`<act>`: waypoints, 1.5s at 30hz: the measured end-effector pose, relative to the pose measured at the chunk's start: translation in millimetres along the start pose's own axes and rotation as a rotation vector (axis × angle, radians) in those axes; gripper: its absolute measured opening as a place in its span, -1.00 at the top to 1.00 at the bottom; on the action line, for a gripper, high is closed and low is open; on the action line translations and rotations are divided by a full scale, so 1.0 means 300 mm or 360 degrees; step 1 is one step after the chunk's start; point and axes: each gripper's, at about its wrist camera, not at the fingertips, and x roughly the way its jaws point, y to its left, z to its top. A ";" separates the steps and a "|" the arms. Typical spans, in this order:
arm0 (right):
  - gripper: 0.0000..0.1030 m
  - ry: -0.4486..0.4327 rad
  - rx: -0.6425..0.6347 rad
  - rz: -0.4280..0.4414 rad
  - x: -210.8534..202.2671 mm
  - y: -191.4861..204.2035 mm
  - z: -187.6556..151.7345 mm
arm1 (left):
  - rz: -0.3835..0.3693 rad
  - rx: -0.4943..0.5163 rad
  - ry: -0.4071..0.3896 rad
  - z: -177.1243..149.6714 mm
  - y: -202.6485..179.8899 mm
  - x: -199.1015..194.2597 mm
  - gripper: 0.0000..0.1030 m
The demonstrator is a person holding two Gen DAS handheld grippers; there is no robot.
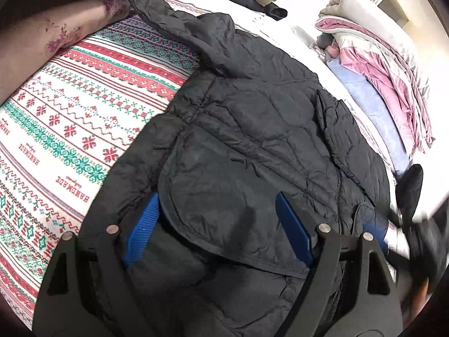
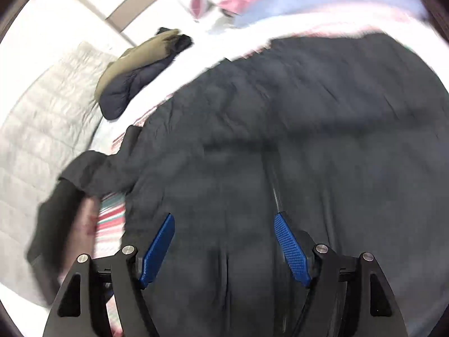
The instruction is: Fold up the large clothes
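Black jacket point(image 1: 252, 129) on patterned bedspread point(image 1: 70, 129); left gripper point(image 1: 216, 219) and right gripper point(image 2: 224, 236) released (2 spread wide).

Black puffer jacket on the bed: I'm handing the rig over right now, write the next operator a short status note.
Left gripper: open, fingers straddling a folded-over flap of the black puffer jacket, not clamped.
Right gripper: open, empty, over the jacket; that view is motion-blurred.
Jacket lies spread on the patterned bedspread, one sleeve trailing away up the bed.
Done: one flap seems laid over the body.
Left: bring in the sleeve, finish folding.
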 end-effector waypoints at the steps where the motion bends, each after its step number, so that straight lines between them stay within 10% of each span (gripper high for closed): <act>1: -0.51 0.0030 0.0039 0.0032 -0.024 -0.020 -0.043 | 0.0013 -0.0014 -0.0017 0.004 0.006 -0.006 -0.62; 8: -0.55 0.0019 -0.0126 0.0266 -0.060 -0.074 -0.202 | 0.0058 -0.0083 -0.0194 0.076 0.060 -0.104 -0.62; 22: -0.55 -0.0064 0.0032 0.0260 -0.085 -0.147 -0.183 | 0.0802 -0.0179 -0.0371 0.688 0.180 0.093 -0.63; 26: -0.55 -0.0008 0.0046 0.0306 -0.073 -0.153 -0.193 | 0.0685 -0.0304 -0.0432 0.724 0.226 0.140 -0.54; 29: -0.55 -0.0005 0.0036 0.0357 -0.088 -0.161 -0.201 | 0.0700 -0.0211 -0.0303 0.724 0.213 0.232 0.88; 34: -0.55 0.0014 0.0070 0.0369 -0.082 -0.172 -0.198 | 0.0425 -0.0231 -0.0503 0.673 0.132 0.163 0.90; 39: -0.55 0.0056 0.0137 0.0376 -0.074 -0.206 -0.195 | 0.0236 0.0077 -0.0704 0.585 -0.165 0.030 0.90; 45: -0.55 0.0017 0.0230 0.0392 -0.096 -0.266 -0.185 | -0.0072 0.0445 -0.0589 0.399 -0.471 0.025 0.90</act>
